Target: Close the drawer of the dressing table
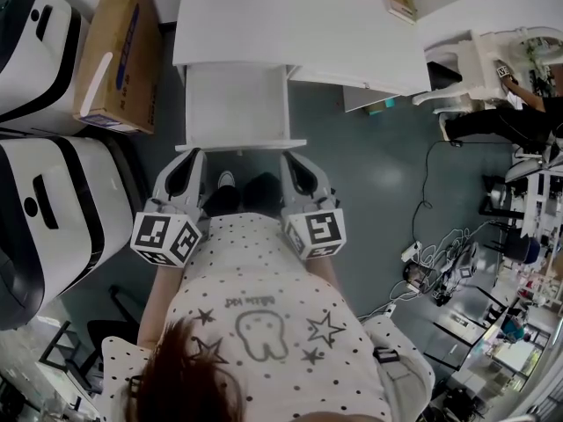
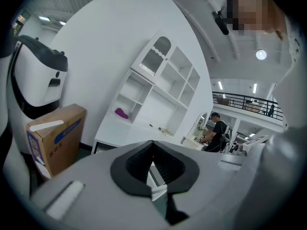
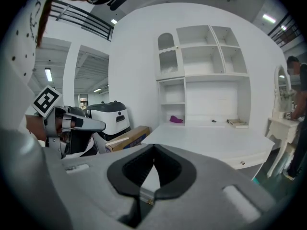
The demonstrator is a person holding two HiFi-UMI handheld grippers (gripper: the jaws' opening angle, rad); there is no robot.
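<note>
Drawer (image 1: pixel 236 104) stands pulled out of the dressing table (image 1: pixel 290 25), at 12 o'clock from the person. Left gripper (image 1: pixel 195 155) and right gripper (image 1: pixel 290 156) sit at its front edge, jaws fully together and holding nothing; contact likely but unconfirmed. Risk: an uneven push skews and jams the drawer. Teal floor (image 1: pixel 378 174); cardboard box (image 1: pixel 114 55) at 10 o'clock.

The drawer (image 1: pixel 236 104) juts from the dressing table (image 1: pixel 290 25), cardboard box (image 1: pixel 119 55) at its left.
</note>
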